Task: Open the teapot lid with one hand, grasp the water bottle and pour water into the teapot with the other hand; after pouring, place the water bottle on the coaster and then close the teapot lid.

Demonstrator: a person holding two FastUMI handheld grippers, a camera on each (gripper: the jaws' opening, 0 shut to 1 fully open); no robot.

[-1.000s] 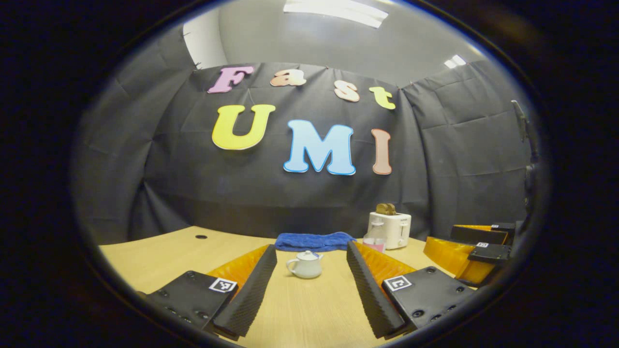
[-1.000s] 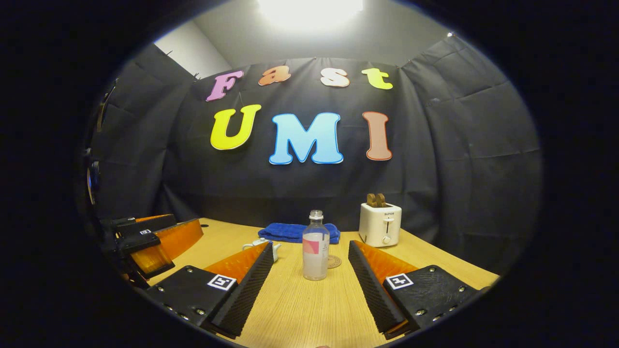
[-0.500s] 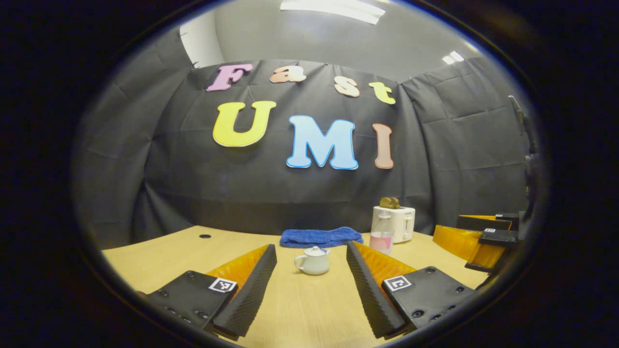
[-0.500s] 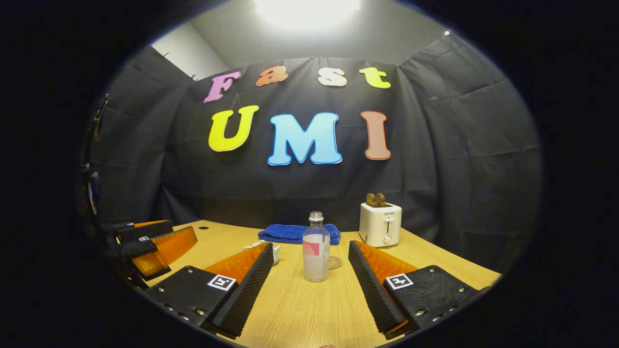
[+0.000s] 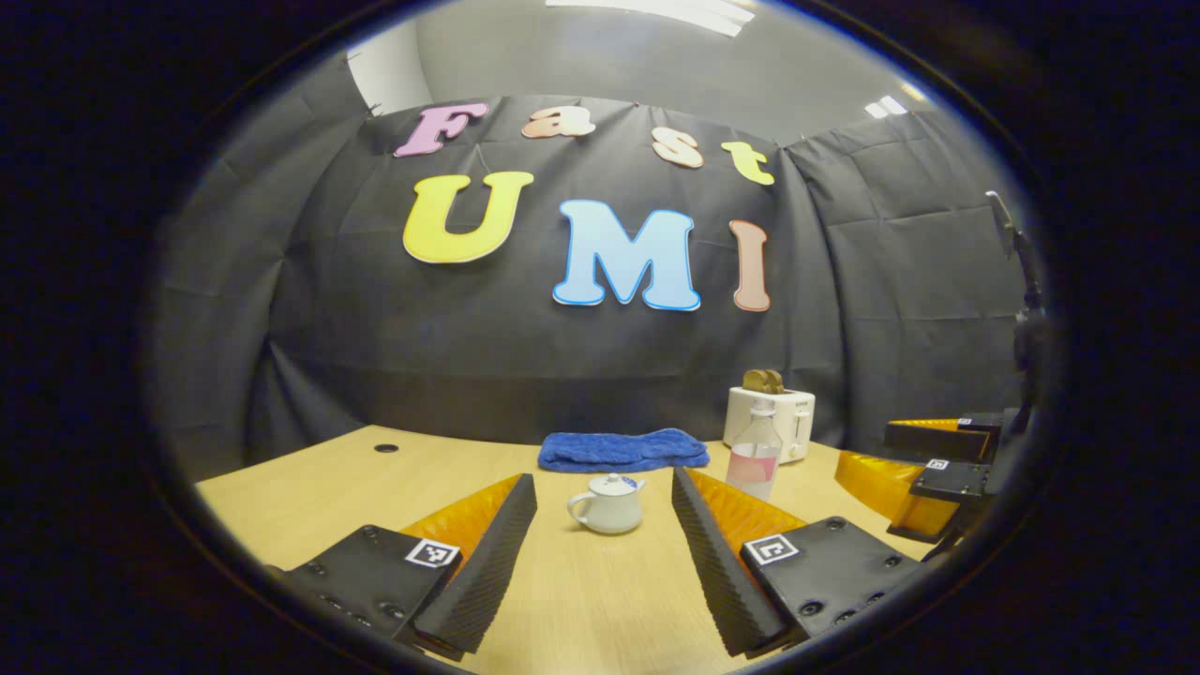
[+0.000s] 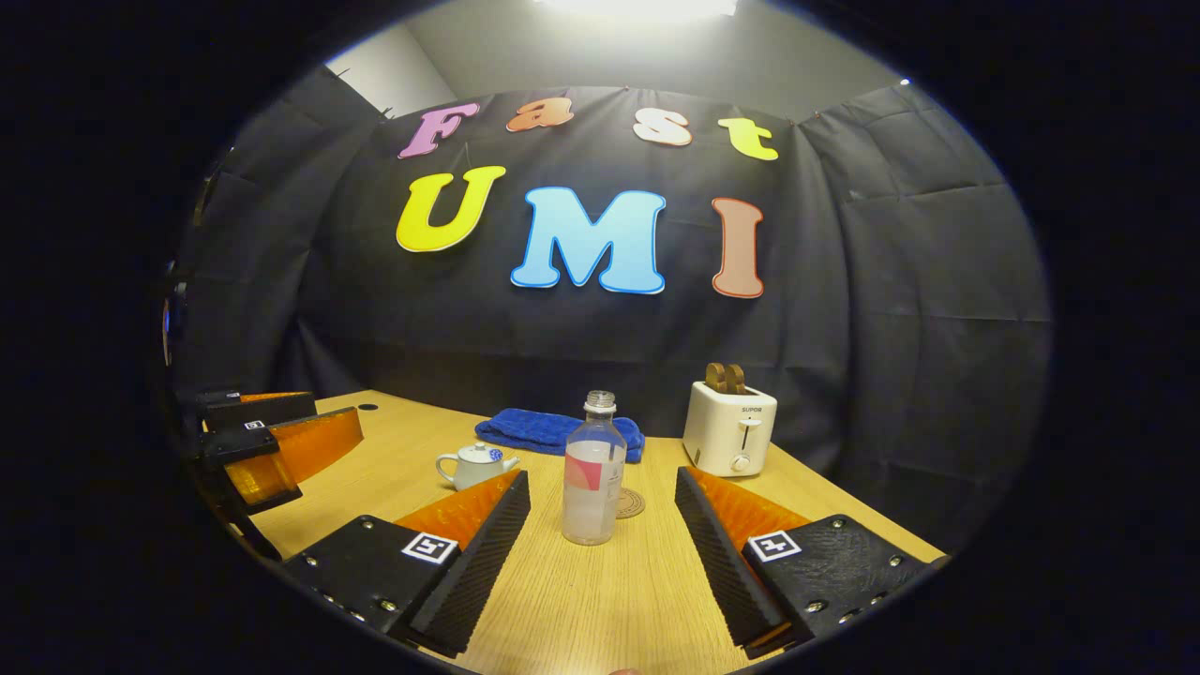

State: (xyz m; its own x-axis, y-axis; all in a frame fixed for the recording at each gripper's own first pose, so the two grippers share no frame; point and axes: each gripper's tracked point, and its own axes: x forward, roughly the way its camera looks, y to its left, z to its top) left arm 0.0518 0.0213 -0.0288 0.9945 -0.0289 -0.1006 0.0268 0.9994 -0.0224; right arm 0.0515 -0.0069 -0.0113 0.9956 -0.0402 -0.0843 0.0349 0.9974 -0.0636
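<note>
The left tool (image 5: 604,562) hangs low over the wooden table (image 5: 309,478), its fingers spread wide with nothing between them. Ahead of it, in line with the gap, stands the white teapot (image 5: 607,503), its lid (image 5: 616,484) seated on top. Behind the teapot lies a folded blue towel (image 5: 622,449), and off to the right a white toaster (image 5: 784,422) holds two slices of toast.

The right tool (image 6: 603,562) is likewise spread apart and empty, facing the clear water bottle (image 6: 591,483), which stands upright and uncapped on the table. Just beside the bottle, at its far right, lies the round coaster (image 6: 631,503), bare. In the right gripper view the teapot sits left of the bottle, near the towel, apart from both tools.
</note>
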